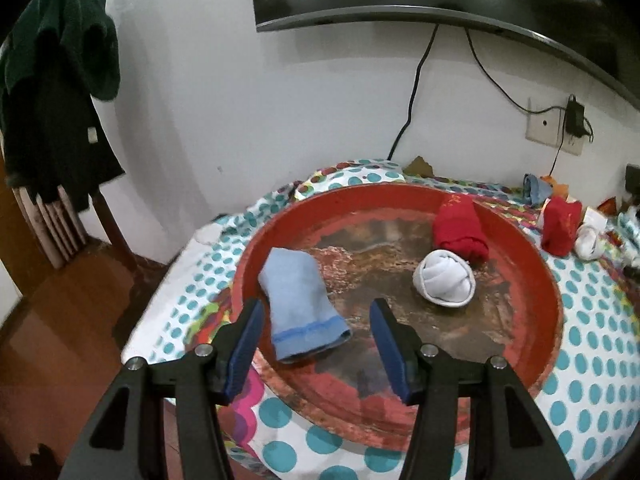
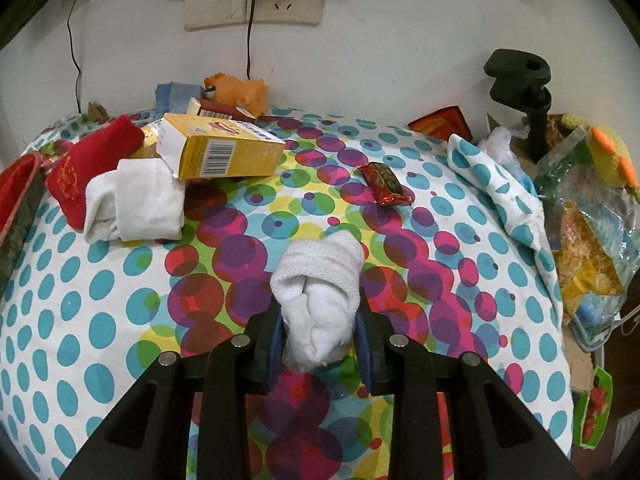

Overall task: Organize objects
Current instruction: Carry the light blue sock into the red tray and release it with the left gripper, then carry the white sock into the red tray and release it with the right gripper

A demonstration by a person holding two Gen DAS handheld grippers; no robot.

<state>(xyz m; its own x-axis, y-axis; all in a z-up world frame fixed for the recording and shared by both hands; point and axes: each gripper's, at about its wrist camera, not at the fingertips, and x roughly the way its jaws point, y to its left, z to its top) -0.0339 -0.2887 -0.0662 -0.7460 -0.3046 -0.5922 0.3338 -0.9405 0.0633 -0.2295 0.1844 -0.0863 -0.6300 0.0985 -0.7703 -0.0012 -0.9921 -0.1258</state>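
A round red tray (image 1: 548, 280) sits on the dotted tablecloth (image 1: 592, 320). In it lie a light blue sock roll (image 1: 300, 304), a white sock ball (image 1: 444, 276) and a red sock roll (image 1: 460, 228). My left gripper (image 1: 316, 344) is open and empty, its jaws either side of the blue roll's near end. My right gripper (image 2: 320, 332) is shut on a white sock roll (image 2: 320, 292) over the tablecloth (image 2: 100, 320). Another red sock roll (image 2: 80, 168) and a white sock roll (image 2: 136, 204) lie at the left, by the tray rim (image 2: 16, 184).
A yellow carton (image 2: 224, 148), an orange toy (image 2: 240, 92), a red snack packet (image 2: 386, 184), a folded dotted cloth (image 2: 492, 184), a black clamp stand (image 2: 524, 92) and plastic bags (image 2: 592, 232) crowd the back and right. A chair with dark clothes (image 1: 52, 100) stands left.
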